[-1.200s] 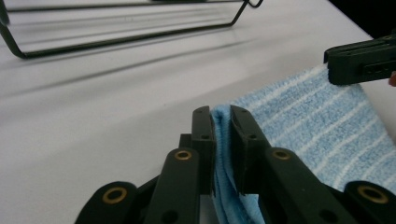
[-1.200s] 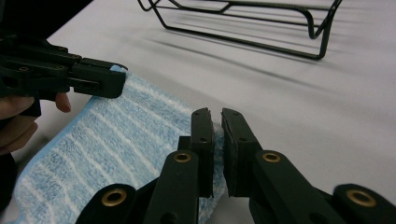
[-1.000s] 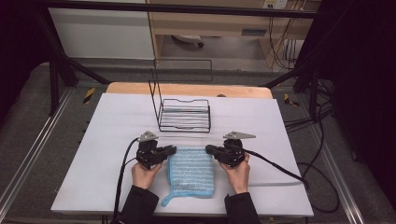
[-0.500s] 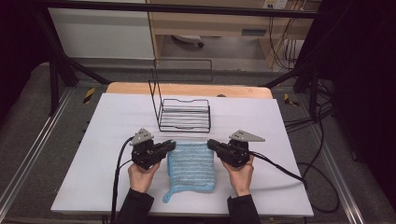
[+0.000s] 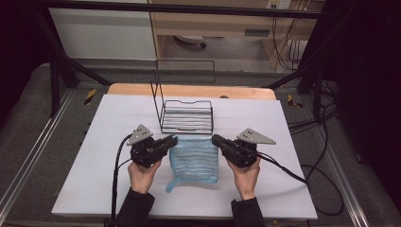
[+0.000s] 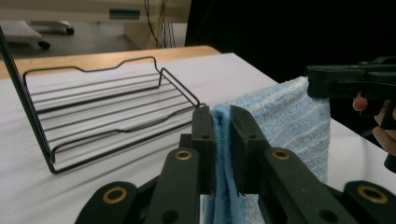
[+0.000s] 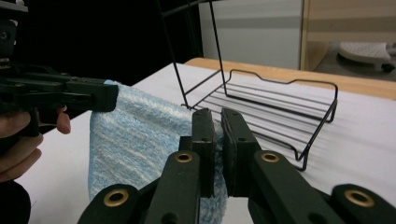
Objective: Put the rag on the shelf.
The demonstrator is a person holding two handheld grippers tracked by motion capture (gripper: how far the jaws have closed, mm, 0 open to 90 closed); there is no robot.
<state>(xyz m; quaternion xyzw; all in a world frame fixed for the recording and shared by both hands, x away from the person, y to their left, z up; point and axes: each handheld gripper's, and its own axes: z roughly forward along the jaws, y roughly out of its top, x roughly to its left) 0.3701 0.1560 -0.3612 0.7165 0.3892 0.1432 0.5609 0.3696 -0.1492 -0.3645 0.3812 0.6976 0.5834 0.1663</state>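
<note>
A light blue towel point(image 5: 195, 158) hangs between my two grippers over the white table point(image 5: 108, 123), its lower part trailing toward the person. My left gripper point(image 5: 173, 140) is shut on the towel's upper left corner; in the left gripper view the cloth point(image 6: 223, 140) is pinched between the black jaws. My right gripper point(image 5: 216, 139) is shut on the upper right corner, and in the right gripper view the towel point(image 7: 140, 135) stretches from its jaws across to the other gripper point(image 7: 100, 97). A black wire rack point(image 5: 186, 116) stands just behind the towel.
The wire rack point(image 6: 102, 112) has a tall upright back frame on its left side point(image 5: 156, 101). A wooden table edge point(image 5: 189, 90) runs behind the white surface. Black cables point(image 5: 283, 165) trail from both grippers. Bare table surface lies left and right of the hands.
Both grippers have risen with the towel's top corners, lifting its upper edge off the table and toward the rack. The towel now hangs more upright between them.
</note>
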